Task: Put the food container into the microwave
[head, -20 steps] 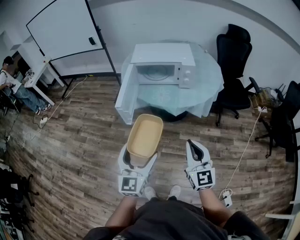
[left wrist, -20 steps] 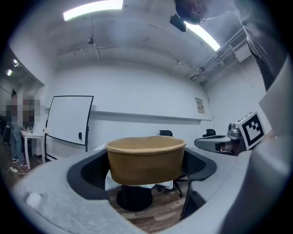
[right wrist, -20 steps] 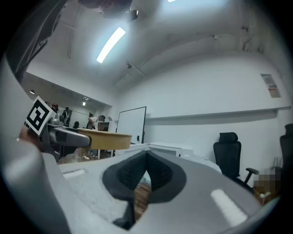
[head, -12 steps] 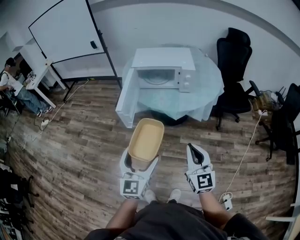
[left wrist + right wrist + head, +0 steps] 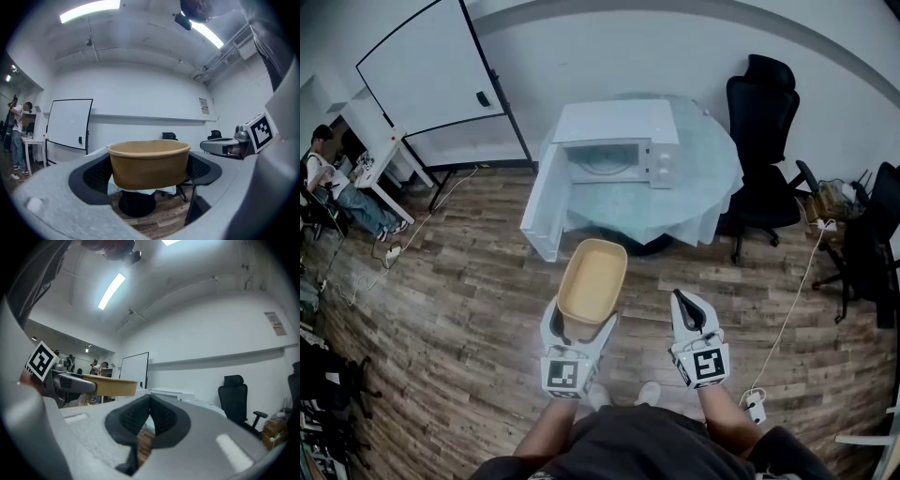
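Note:
A tan, empty food container (image 5: 592, 280) is held level in my left gripper (image 5: 579, 323), whose pads press on its two sides; in the left gripper view the container (image 5: 149, 164) fills the gap between the jaws. The white microwave (image 5: 617, 145) stands on a round table (image 5: 712, 178) ahead, its door (image 5: 542, 202) swung wide to the left and its cavity (image 5: 605, 159) showing. My right gripper (image 5: 688, 310) hangs to the right of the container with its jaws together and nothing in them (image 5: 149, 414).
A black office chair (image 5: 761, 141) stands right of the table, another chair (image 5: 874, 239) at the far right. A whiteboard (image 5: 431, 70) leans at the back left, beside a white desk (image 5: 380, 131) with a seated person (image 5: 333, 183). A cable and power strip (image 5: 753, 401) lie on the wood floor.
The table and microwave sit slightly more to the left and a little nearer in the head view. Both grippers keep their pose, the container still held in the left one.

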Tool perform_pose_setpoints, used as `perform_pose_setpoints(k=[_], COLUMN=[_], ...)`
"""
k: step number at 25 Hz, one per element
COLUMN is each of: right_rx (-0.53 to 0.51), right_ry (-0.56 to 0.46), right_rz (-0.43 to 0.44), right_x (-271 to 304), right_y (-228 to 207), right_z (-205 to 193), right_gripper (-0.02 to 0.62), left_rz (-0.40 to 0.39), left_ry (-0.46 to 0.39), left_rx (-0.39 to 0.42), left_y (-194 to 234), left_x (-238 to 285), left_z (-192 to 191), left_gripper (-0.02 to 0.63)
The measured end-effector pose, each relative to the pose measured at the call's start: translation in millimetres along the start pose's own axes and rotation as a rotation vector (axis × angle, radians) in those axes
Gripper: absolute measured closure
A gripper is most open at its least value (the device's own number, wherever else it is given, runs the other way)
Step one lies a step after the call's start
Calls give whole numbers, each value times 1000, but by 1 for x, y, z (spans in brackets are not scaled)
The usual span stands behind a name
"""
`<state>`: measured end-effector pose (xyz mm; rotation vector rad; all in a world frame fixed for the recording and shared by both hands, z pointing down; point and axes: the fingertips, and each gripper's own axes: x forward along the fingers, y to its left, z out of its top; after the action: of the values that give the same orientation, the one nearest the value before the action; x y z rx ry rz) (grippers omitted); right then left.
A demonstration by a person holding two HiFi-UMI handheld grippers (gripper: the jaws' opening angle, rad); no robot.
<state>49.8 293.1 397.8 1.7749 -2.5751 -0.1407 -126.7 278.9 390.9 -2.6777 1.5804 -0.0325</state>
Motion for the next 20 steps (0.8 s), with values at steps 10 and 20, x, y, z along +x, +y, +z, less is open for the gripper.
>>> perform_pose_setpoints(k=[10, 20], right_rx=[9, -4], right_ry=[8, 19], right_rz=[31, 72], right_x=[-2, 61], right_y=[-39, -54], right_z=[-15, -21], right_gripper=[594, 594], left_rz=[65, 76], left_ry=[0, 11], left_rx=[5, -22], left_y=[-16, 17], left_x=[22, 78], left_z=[-2, -19], left_gripper=[99, 100])
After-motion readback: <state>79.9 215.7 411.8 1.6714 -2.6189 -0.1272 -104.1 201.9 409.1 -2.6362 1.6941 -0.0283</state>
